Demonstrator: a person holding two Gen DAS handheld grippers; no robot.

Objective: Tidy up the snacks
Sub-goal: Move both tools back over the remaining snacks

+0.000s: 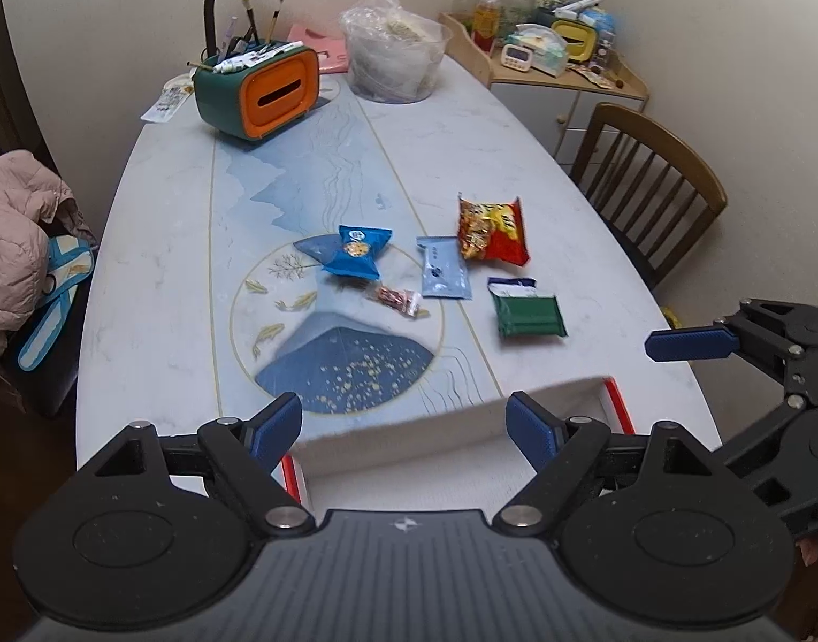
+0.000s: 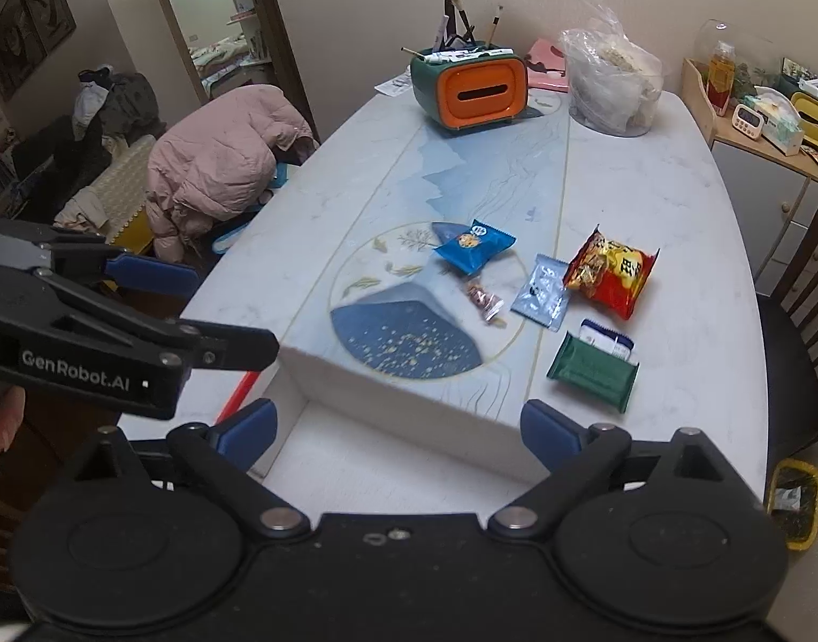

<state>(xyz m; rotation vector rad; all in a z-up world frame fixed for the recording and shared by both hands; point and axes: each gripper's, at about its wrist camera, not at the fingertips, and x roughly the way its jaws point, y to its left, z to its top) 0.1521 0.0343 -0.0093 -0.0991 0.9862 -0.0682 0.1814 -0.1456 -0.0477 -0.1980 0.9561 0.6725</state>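
The left gripper [image 1: 403,430] has its jaws spread wide, blue pads well apart, with nothing clamped and nothing touching either pad; between and just beyond them stands the far wall of an open white box [image 1: 451,417] with a red outer edge, its empty floor showing under the gap. The right gripper [image 2: 398,428] is likewise spread wide and holds nothing; the same box [image 2: 398,428] lies between and below its pads, one corner close to the left-hand pad, though whether pad and cardboard touch cannot be told. Beyond both sets of jaws, past the box wall, the snacks lie loose on the pale blue patterned table [image 1: 157,278]: a green packet [image 1: 529,313] nearest, ahead and to the right of the left gripper's jaws, a light blue sachet [image 1: 443,267] farther on, a red and yellow bag [image 1: 491,230] behind that, a small clear-wrapped sweet [image 1: 398,299] almost straight ahead, and a blue packet [image 1: 355,251] beyond it. None of them is in the box. In the left wrist view the right gripper's open fingers reach in from the right, beside the box; in the right wrist view the left gripper crosses from the left
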